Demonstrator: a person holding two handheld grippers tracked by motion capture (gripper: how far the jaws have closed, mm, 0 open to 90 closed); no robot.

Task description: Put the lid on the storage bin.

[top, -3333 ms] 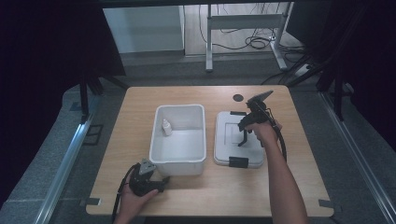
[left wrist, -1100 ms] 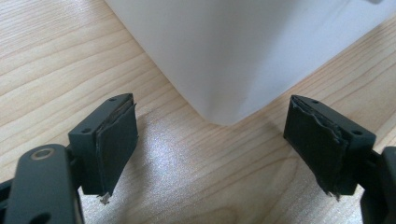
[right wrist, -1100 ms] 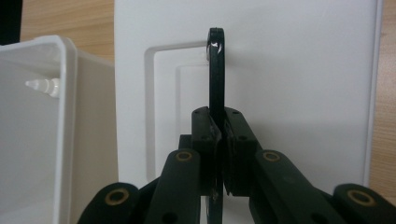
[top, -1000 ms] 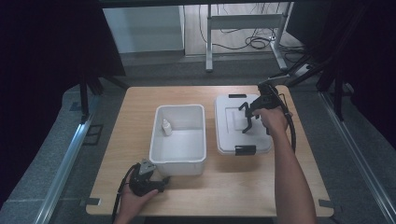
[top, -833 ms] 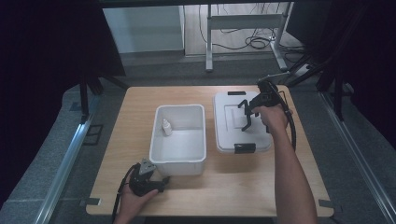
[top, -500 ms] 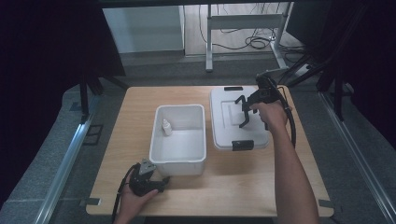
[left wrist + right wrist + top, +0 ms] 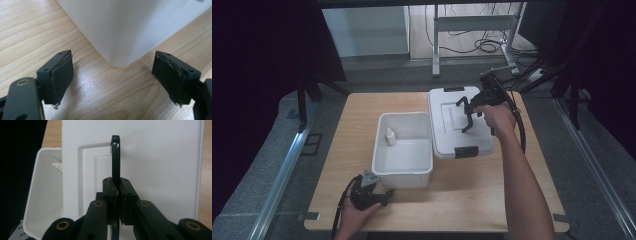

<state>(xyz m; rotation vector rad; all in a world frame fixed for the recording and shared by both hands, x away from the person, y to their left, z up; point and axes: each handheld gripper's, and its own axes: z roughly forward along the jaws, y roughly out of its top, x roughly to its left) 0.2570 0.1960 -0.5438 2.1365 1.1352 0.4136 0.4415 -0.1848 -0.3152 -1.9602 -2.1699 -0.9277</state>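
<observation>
A white lid [image 7: 447, 130] with black latches hangs lifted over the table's right half, its left edge over the open white bin [image 7: 402, 176]. My right gripper [image 7: 473, 106] is shut on the lid's black handle [image 7: 466, 116]. In the right gripper view the handle [image 7: 115, 157] stands edge-on between the closed jaws of my right gripper [image 7: 117, 187], with the lid [image 7: 155, 157] behind it. A small white bottle [image 7: 389, 136] stands inside the bin. My left gripper [image 7: 384, 195] lies on the table at the bin's near left corner [image 7: 120, 30], open and empty [image 7: 120, 80].
The wooden table [image 7: 492, 200] has bare room at the near right and along its left side. Its edges drop to a grey floor with metal rails [image 7: 282, 170]. Cables and a desk frame [image 7: 472, 25] lie beyond the far edge.
My right gripper has raised the lid by its handle and carried it toward the far side and slightly left, next to the bin. The left gripper has stayed put.
</observation>
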